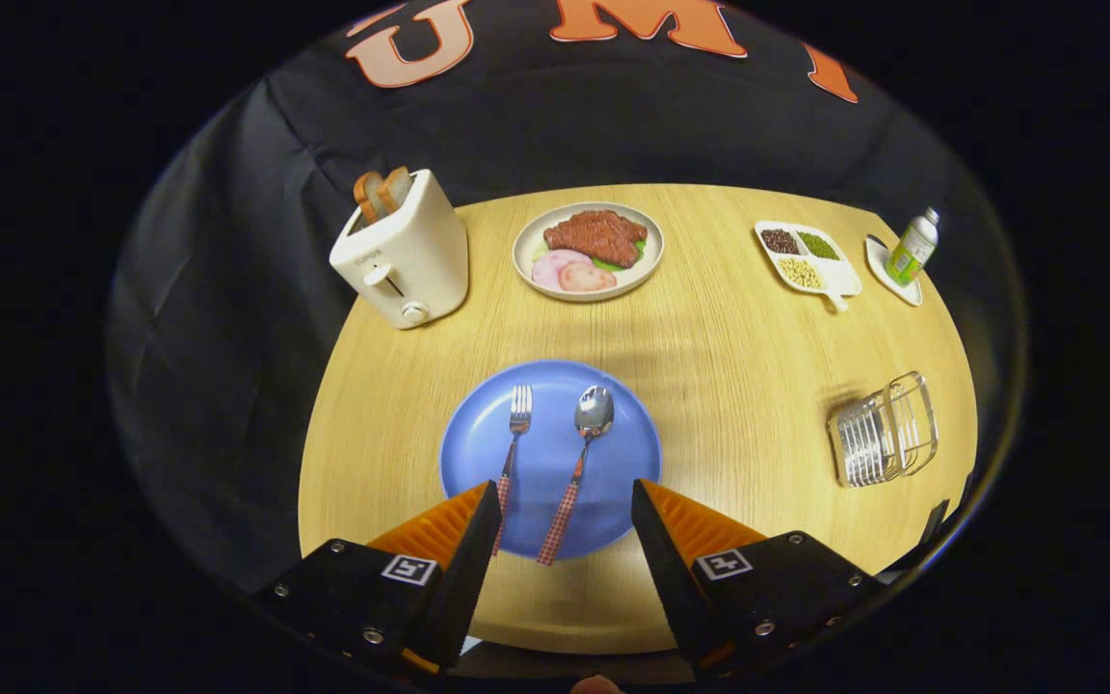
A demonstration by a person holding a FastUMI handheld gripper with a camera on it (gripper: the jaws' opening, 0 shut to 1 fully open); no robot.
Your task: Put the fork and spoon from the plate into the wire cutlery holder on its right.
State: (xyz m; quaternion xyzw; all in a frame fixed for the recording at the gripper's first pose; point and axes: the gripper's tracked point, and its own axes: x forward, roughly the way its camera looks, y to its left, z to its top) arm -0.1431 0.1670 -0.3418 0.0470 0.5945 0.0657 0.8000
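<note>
Blue plate (478,453) holds fork (514,439) and spoon (584,453) side by side, handles reaching between the gripper (565,501) fingers, spread wide and empty; wire holder (883,429) well right of plate.

Gripper (565,506) fingers spread wide apart, holding nothing, apparently hovering

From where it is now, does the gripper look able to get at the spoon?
Probably yes. The gripper is open, its fingers spread over the blue plate, and the spoon lies uncovered between them, apart from the fork.
</note>
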